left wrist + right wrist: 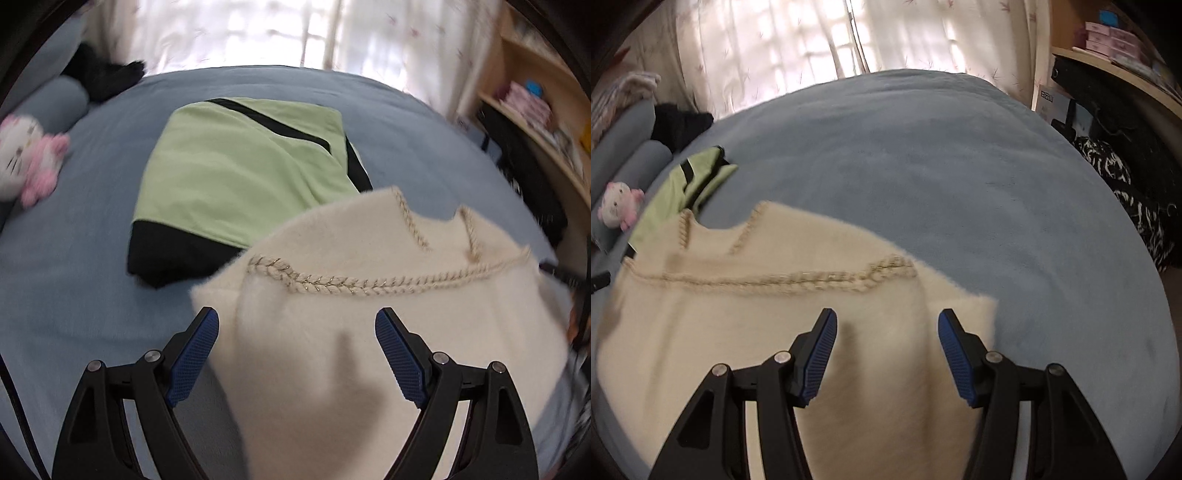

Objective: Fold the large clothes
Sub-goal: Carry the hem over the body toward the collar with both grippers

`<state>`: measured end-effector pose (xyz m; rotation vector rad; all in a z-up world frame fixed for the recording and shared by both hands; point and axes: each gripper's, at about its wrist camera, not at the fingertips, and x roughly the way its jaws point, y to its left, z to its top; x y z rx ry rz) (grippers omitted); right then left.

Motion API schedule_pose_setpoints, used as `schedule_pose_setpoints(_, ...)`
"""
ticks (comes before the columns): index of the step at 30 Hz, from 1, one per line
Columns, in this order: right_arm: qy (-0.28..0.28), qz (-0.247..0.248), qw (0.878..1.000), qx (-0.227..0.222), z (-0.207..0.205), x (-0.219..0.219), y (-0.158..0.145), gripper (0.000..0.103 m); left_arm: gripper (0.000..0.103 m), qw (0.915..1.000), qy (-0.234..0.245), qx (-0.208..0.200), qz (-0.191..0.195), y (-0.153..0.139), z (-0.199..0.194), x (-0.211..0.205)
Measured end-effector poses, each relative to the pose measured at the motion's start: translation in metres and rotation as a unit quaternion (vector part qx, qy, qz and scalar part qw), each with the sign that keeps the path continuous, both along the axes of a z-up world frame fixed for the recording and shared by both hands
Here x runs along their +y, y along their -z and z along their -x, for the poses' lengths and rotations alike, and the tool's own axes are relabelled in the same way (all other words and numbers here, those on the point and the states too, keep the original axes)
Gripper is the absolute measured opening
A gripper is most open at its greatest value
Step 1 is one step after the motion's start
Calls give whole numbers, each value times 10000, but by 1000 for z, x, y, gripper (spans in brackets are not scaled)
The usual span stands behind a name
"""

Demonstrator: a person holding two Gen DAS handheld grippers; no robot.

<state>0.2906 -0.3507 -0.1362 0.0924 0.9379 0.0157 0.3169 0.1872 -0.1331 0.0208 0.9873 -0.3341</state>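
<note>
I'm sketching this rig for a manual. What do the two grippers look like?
Both look alike. The left gripper and right gripper each have two jaws on matte black angular linkage arms with triangular cutouts and round silver pivot pins. The inner faces carry blue textured pads. No markings or sleeves show; a thin dark strap or cable edges the left view.

Setting: home bedroom. A bed [960,192] in a blue cover is filling most of both views. Sheer curtains [775,55] are hanging at 12 o'clock, daylight coming through them. A plush cat [26,155] is lying at 9 o'clock beside blue bolsters [635,162]. Wooden shelves [535,103] are standing at 2 o'clock, holding pink boxes [1108,35]. Folded clothes [236,166] are resting on the bed.
</note>
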Motion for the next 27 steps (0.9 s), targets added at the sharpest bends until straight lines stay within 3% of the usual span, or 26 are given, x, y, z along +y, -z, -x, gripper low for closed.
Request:
schedule_pose_setpoints(5, -12, -248, 9997, 34, -15, -19, 7, 57, 85, 9988, 372, -14, -306, 17, -13, -12)
schedule_pose_setpoints(11, -506, -234, 9984, 98, -33, -5, 12, 57, 70, 9959, 737, -101, -519, 28, -17, -20)
schedule_pose_setpoints(13, -690, -91, 9973, 254, -39, 6, 20, 57, 58, 9947, 817, -160, -596, 27, -18, -21)
schedule_pose_setpoints(16, -724, 30, 9967, 378, -44, 12, 28, 52, 25, 9938, 863, -157, -686, 28, -20, -21)
schedule_pose_setpoints(17, -716, -2, 9968, 358, -44, 11, 29, 43, 10, 9935, 843, -180, -743, 27, -20, -21)
schedule_pose_setpoints(18, -651, 50, 9974, 287, -43, 10, 28, 34, 10, 9936, 811, -195, -762, 27, -21, -21)
schedule_pose_setpoints(19, -565, 112, 9980, 246, -41, 10, 28, 16, 9, 9939, 778, -211, -751, 27, -22, -21)
schedule_pose_setpoints(23, -283, 376, 9986, -222, -22, 16, 12, 9, 7, 9946, 426, -473, -814, 13, -13, -17)
schedule_pose_setpoints(27, 228, 417, 9925, -1124, 15, 17, -31, 9, 7, 9956, 0, -803, -474, -24, 1, -6)
